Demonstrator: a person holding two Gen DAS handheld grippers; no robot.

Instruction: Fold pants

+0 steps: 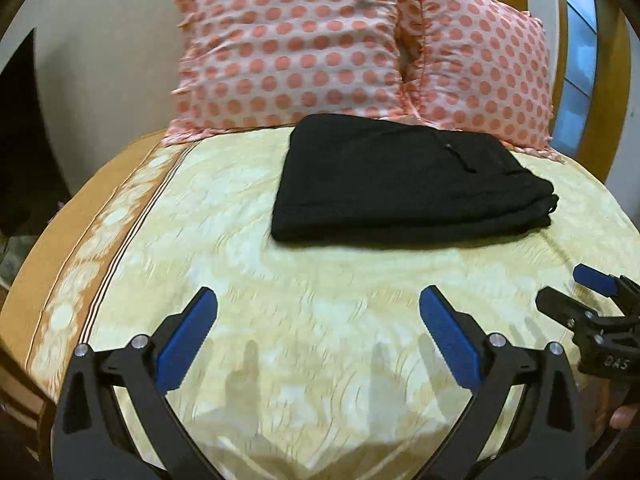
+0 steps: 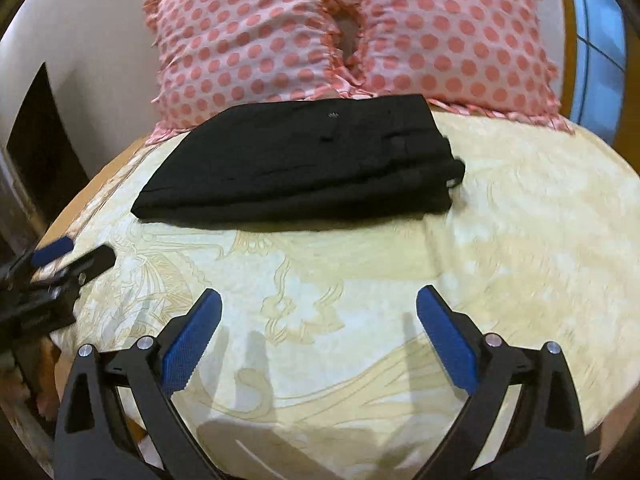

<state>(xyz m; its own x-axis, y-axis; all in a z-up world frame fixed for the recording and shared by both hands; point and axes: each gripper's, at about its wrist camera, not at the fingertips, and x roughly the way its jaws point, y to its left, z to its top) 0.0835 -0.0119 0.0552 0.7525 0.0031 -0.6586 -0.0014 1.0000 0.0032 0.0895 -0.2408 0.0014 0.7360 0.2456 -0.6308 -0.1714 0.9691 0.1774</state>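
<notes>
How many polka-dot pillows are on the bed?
2: the left pillow and the right pillow lean side by side behind the folded black pants.

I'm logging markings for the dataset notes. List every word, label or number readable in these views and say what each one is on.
"DAS": pale letters on the black body of the right hand-held gripper, seen in the left wrist view; slightly blurred, so the reading is uncertain.
Folded black fabric pants: no readable label.
Yellow patterned bedsheet and pink polka-dot pillows: patterns only, no text.

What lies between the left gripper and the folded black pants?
Only bare yellow patterned bedsheet lies between the open left gripper and the folded black pants; the left wrist view shows this, with finger shadows on the sheet.
</notes>
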